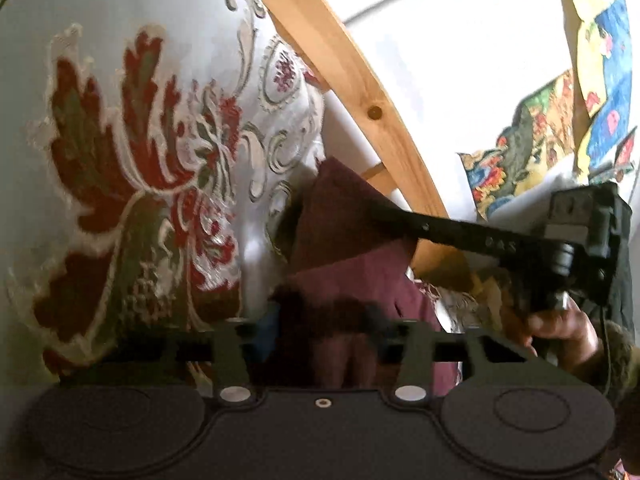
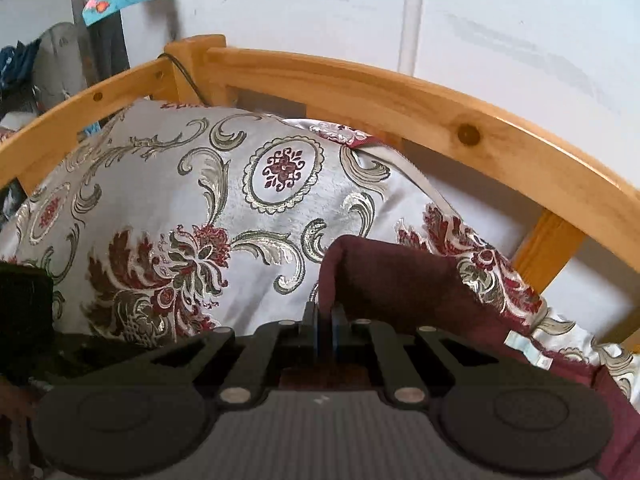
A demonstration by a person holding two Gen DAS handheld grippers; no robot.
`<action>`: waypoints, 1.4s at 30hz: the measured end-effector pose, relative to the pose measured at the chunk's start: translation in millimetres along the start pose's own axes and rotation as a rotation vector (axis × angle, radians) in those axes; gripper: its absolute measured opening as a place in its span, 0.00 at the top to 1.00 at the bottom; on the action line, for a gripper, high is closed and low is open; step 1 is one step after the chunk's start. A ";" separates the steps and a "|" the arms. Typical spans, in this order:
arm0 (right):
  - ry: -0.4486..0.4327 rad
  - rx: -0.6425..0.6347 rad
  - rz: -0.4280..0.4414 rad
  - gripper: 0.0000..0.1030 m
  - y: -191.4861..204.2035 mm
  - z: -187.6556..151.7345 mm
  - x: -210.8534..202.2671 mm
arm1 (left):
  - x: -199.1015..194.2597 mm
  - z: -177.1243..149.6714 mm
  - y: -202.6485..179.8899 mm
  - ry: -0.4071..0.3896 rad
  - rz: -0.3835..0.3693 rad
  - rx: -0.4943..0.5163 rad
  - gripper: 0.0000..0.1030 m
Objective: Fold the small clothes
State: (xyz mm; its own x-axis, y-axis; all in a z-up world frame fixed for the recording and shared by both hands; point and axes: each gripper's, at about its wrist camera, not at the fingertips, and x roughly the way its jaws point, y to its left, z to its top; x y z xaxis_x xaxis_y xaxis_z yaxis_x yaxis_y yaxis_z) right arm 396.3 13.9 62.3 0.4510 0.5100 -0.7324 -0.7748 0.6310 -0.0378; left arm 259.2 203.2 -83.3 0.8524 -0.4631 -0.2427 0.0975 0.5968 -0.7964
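A maroon garment (image 1: 352, 240) lies on a floral bedspread (image 1: 140, 160). In the left wrist view my left gripper (image 1: 324, 312) stands open, its fingers spread wide on either side of the maroon cloth, which lies between them. My right gripper (image 1: 316, 216) reaches in from the right and pinches a lifted fold of the garment. In the right wrist view the right gripper (image 2: 325, 316) is shut on an edge of the maroon garment (image 2: 400, 280), which rises in a fold just past the fingertips.
A wooden bed rail (image 2: 400, 92) curves behind the bedspread (image 2: 180, 200), with a white wall (image 2: 500, 20) beyond. Colourful pictures (image 1: 560, 120) hang on the wall. My hand (image 1: 560, 324) holds the right gripper's handle.
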 end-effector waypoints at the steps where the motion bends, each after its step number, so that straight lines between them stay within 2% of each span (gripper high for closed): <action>1: 0.002 0.004 -0.001 0.93 1.3 0.7 0.3 | -0.6 1.6 -0.6 -0.007 -0.002 -0.002 0.77; 2: 0.004 0.006 -0.004 0.93 3.0 1.5 0.7 | -1.7 2.8 -1.8 -0.014 -0.002 -0.001 0.89; 3: 0.003 0.003 -0.010 0.93 4.7 2.4 0.9 | -4.1 3.6 -3.9 -0.017 0.002 0.003 0.91; 7: -0.023 -0.001 -0.003 0.93 12.4 9.1 0.1 | -14.8 0.4 -12.8 -0.072 0.060 0.019 0.94; 9: -0.056 0.002 0.008 0.93 16.9 13.6 -0.9 | -26.8 -4.8 -22.9 -0.147 0.107 0.029 0.94; 11: -0.093 -0.007 0.016 0.93 22.7 19.4 1.2 | -34.2 -10.2 -37.1 -0.199 0.151 0.079 0.94; 15: -0.144 -0.032 0.045 0.93 33.6 33.9 19.1 | -41.0 -18.2 -52.6 -0.254 0.198 0.146 0.94; 20: -0.146 -0.072 0.069 0.93 47.0 49.0 54.8 | -42.1 -18.4 -45.3 -0.265 0.275 0.114 0.94; 23: -0.111 -0.096 0.052 0.93 51.0 48.6 67.3 | -38.4 -18.2 -34.6 -0.227 0.320 0.087 0.94; 24: -0.112 -0.083 0.054 0.91 48.4 47.1 66.7 | -38.7 -19.2 -29.9 -0.218 0.334 0.073 0.94; 27: -0.128 -0.048 0.042 0.74 35.2 38.0 58.3 | -37.9 -20.2 -20.5 -0.194 0.380 0.032 0.94; 29: -0.140 -0.048 0.047 0.53 27.6 27.7 45.4 | -38.6 -21.1 -18.1 -0.189 0.385 0.016 0.94; 31: -0.147 -0.051 0.081 0.47 24.7 15.3 32.0 | -39.9 -20.2 -18.1 -0.189 0.385 0.004 0.93; 33: -0.144 -0.069 0.111 0.45 27.2 2.4 20.7 | -40.6 -19.4 -17.3 -0.190 0.384 -0.008 0.93; 35: -0.116 -0.122 0.082 0.45 33.2 -9.2 18.6 | -41.6 -19.1 -16.3 -0.188 0.384 -0.018 0.93; 38: -0.051 -0.174 0.045 0.45 42.2 -16.1 35.5 | -44.0 -19.4 -16.9 -0.187 0.385 -0.026 0.93; 42: -0.034 -0.144 0.052 0.45 41.9 -11.6 60.0 | -43.9 -20.7 -16.5 -0.188 0.391 -0.033 0.93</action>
State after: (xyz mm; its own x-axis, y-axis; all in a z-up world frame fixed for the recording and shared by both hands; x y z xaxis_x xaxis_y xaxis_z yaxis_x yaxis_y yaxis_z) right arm 385.8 64.2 8.9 0.4218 0.5604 -0.7128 -0.8518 0.5143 -0.0997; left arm 209.5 200.1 -71.0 0.9012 -0.0769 -0.4266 -0.2649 0.6811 -0.6825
